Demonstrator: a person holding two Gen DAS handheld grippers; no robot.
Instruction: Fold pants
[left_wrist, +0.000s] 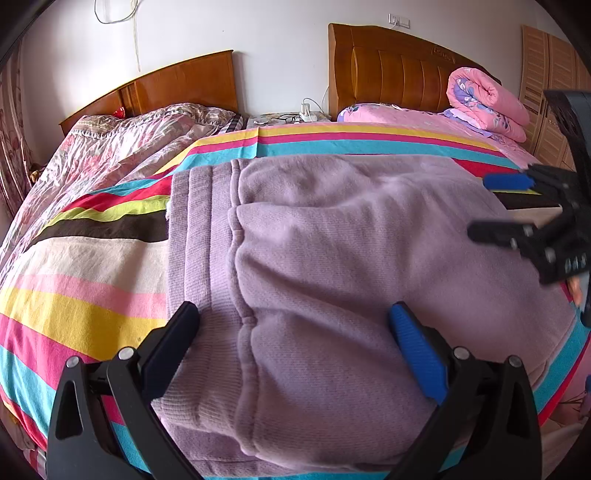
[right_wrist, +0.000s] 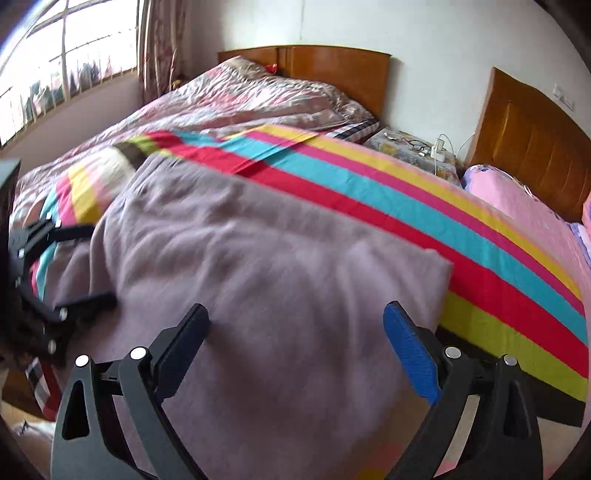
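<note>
Lilac knit pants (left_wrist: 332, 258) lie folded over on the striped sheet (left_wrist: 74, 295), the ribbed waistband (left_wrist: 199, 229) at the left. My left gripper (left_wrist: 293, 317) is open and empty just above the near part of the pants. My right gripper (left_wrist: 484, 206) shows at the right edge, open above the pants' right end. In the right wrist view the pants (right_wrist: 258, 277) fill the middle, blurred. My right gripper (right_wrist: 295, 317) is open over them and my left gripper (right_wrist: 96, 258) is open at the far left.
A striped sheet (right_wrist: 406, 206) covers the bed. A rolled pink quilt (left_wrist: 484, 103) and a pink pillow (left_wrist: 369, 110) lie by the right headboard. A crumpled floral quilt (left_wrist: 122, 144) covers the left bed. A nightstand (left_wrist: 288, 118) with cables stands between them.
</note>
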